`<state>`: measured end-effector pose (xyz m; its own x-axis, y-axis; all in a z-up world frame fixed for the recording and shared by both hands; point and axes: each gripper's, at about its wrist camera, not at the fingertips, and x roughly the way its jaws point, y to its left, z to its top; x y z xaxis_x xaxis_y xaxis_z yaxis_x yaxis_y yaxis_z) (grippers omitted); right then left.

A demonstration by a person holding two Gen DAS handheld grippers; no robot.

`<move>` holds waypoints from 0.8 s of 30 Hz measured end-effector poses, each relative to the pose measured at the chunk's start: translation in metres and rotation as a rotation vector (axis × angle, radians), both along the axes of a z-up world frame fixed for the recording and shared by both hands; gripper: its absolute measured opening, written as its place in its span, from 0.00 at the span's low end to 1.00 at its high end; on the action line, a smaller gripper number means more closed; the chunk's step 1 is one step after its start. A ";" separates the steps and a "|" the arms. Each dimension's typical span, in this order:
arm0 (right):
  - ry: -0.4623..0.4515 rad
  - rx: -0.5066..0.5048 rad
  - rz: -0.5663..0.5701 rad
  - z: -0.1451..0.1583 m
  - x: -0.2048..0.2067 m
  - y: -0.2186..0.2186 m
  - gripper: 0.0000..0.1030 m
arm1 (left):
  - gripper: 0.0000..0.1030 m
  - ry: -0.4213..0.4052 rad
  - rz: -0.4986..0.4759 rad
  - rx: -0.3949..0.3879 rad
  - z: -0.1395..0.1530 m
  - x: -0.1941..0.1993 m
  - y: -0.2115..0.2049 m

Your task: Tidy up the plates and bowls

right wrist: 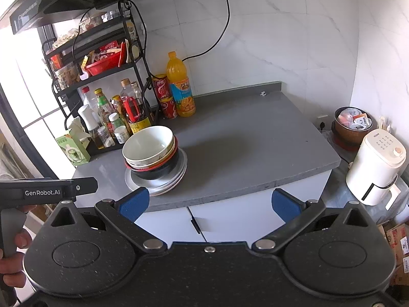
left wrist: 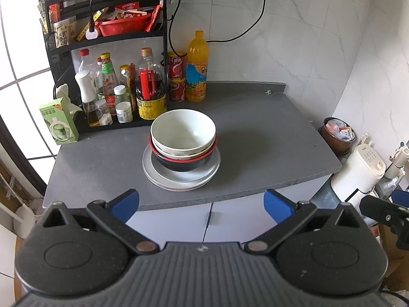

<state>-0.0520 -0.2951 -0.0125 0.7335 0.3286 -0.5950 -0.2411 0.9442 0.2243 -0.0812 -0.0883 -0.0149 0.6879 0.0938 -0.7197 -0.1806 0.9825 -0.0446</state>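
Observation:
One stack of dishes stands on the grey counter (left wrist: 255, 138). On top is a white bowl (left wrist: 182, 130) (right wrist: 148, 143), nested in a black bowl with a red rim (left wrist: 182, 162) (right wrist: 158, 170), all resting on flat silver plates (left wrist: 181, 179) (right wrist: 158, 184). My left gripper (left wrist: 202, 204) is open, held off the counter's front edge, below the stack, with nothing between its blue pads. My right gripper (right wrist: 208, 204) is open too, in front of the counter, with the stack up and to its left. The left gripper's body (right wrist: 46, 189) shows at the left of the right wrist view, a hand (right wrist: 15, 255) holding it.
A black rack (left wrist: 107, 38) with bottles, a red basket and a green box (left wrist: 58, 122) fills the counter's back left. Red cans (left wrist: 177, 79) and an orange juice bottle (left wrist: 196, 69) stand beside it. A white appliance (right wrist: 375, 168) and a brown bin (right wrist: 352, 125) sit lower right. White cabinet doors (left wrist: 209, 220) lie below.

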 end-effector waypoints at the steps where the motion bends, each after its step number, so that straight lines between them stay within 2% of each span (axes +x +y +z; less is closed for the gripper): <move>1: -0.001 -0.001 0.000 0.000 0.000 0.000 1.00 | 1.00 0.001 -0.001 0.000 0.000 0.000 0.000; 6: 0.014 0.026 0.007 0.001 0.001 -0.001 1.00 | 1.00 0.001 0.000 0.002 0.001 0.000 -0.001; 24: 0.009 0.005 -0.006 0.003 0.000 0.008 1.00 | 1.00 0.000 -0.007 0.006 0.002 0.000 0.002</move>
